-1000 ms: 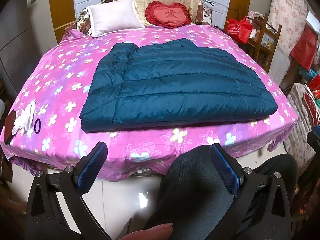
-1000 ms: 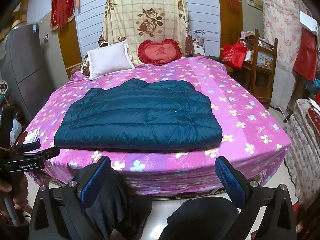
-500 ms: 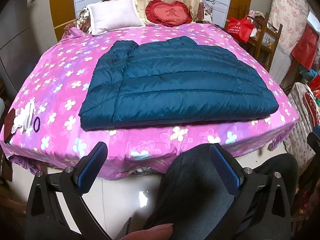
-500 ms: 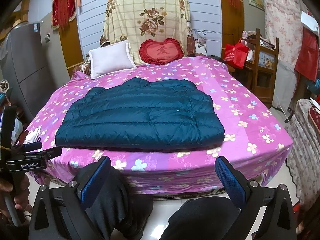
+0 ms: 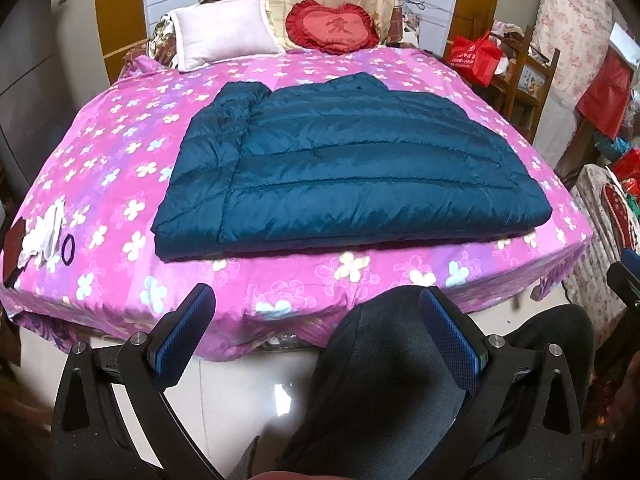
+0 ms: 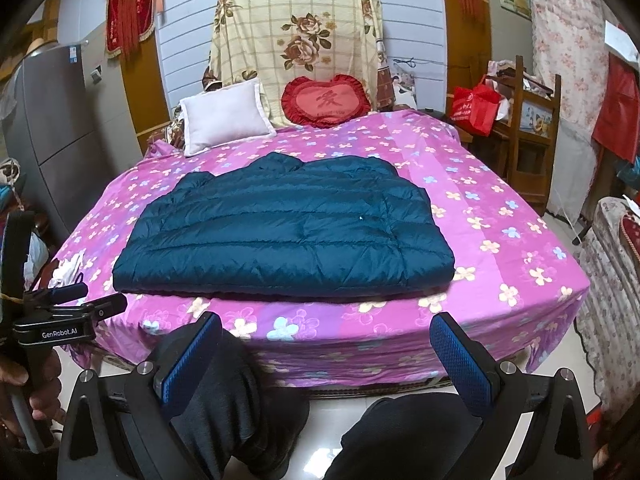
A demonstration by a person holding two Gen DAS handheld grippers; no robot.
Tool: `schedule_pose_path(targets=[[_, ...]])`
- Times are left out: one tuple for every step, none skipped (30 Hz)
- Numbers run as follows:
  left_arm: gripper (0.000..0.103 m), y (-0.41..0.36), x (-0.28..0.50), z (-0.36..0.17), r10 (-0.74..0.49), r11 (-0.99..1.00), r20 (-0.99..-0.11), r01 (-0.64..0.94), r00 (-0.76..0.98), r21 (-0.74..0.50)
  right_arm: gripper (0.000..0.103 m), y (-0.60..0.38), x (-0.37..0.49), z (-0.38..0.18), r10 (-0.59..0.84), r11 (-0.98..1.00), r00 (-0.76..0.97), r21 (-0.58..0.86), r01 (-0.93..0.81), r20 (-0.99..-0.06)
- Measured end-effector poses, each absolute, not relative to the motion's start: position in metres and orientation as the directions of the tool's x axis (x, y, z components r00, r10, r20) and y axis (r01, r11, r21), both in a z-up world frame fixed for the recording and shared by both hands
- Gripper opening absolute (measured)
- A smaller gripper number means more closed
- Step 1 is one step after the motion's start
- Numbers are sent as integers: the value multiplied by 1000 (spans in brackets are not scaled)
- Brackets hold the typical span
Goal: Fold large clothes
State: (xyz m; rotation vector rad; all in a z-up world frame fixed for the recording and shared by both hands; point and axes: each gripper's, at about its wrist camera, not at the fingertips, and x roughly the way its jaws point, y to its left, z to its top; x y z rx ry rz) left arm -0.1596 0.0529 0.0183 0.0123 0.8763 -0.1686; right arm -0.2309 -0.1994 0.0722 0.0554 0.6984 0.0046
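A dark teal quilted down jacket (image 5: pixel 352 168) lies flat on the pink flowered bed (image 5: pixel 120 168), its hem along the near edge and its left sleeve folded in over the body. It also shows in the right wrist view (image 6: pixel 284 232). My left gripper (image 5: pixel 316 320) is open and empty, held off the foot of the bed above the floor. My right gripper (image 6: pixel 326 344) is open and empty, also short of the bed's near edge. The left gripper's body shows at the left of the right wrist view (image 6: pixel 60 316).
A white pillow (image 6: pixel 224 116) and a red heart cushion (image 6: pixel 326 100) lie at the bed's head. A white cloth and a dark hair tie (image 5: pixel 69 249) sit at the near left corner. A wooden chair with a red bag (image 6: pixel 476 108) stands to the right. My dark-trousered knees (image 5: pixel 392 376) are below the grippers.
Both grippers have lifted and edged slightly toward the bed. The jacket has not moved. Both jaws stay open.
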Motion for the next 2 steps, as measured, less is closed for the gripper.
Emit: schedule_pose_path(targets=[[102,52,-160,18,-141,987,-764,153,629,-56,103,-200,-232,72,23,999,766,51,13,-642],[102,52,-160,19,-142,986,-764,154,629,-57,103,-200,-232,72,24,999,767,52,12,-642]])
